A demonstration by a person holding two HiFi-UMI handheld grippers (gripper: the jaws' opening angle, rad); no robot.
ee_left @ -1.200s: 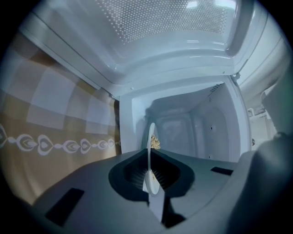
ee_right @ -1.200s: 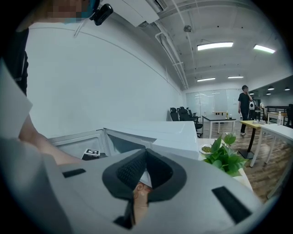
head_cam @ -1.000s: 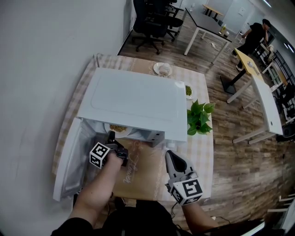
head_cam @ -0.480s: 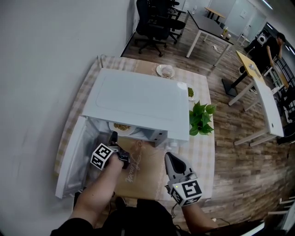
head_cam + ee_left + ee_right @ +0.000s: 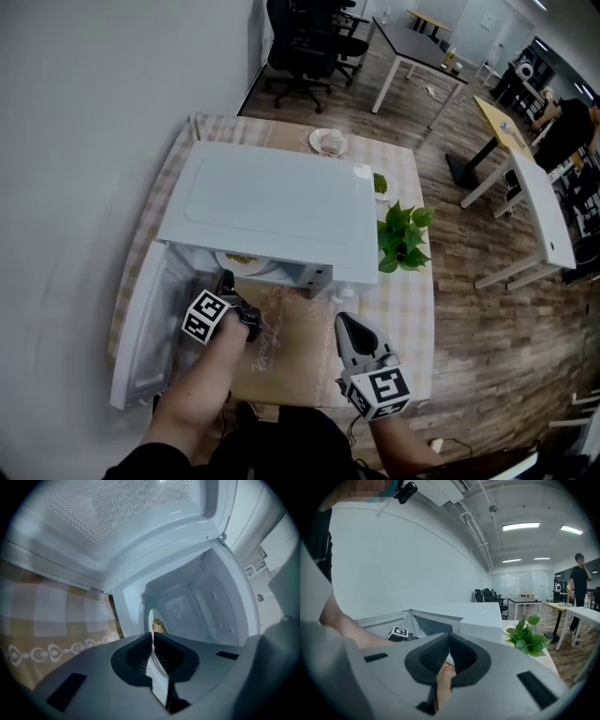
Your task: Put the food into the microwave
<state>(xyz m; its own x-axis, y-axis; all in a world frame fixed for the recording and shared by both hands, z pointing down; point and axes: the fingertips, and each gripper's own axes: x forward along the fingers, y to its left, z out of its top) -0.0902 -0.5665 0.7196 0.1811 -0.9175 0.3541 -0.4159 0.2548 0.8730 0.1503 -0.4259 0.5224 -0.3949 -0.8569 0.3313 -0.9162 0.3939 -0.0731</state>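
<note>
The white microwave (image 5: 272, 206) stands on the checked tablecloth with its door (image 5: 150, 328) swung open to the left. A white plate (image 5: 246, 263) of brownish food (image 5: 159, 626) sits inside the cavity (image 5: 206, 597). My left gripper (image 5: 225, 278) hovers at the oven mouth just in front of the plate. Its jaws have just been closing; the tips (image 5: 153, 634) now meet with nothing between them. My right gripper (image 5: 342, 319) hangs over the brown mat to the right of the opening, shut and empty, its tips (image 5: 450, 634) touching.
A potted plant (image 5: 403, 239) stands at the microwave's right front corner. A small dish of greens (image 5: 382, 184) and a white plate (image 5: 329, 142) sit behind it. The brown mat (image 5: 291, 347) lies before the oven. A person (image 5: 580, 581) stands among desks far right.
The left gripper's marker cube has rolled slightly while staying at the oven mouth. The plate stays inside. The right gripper has barely moved.
</note>
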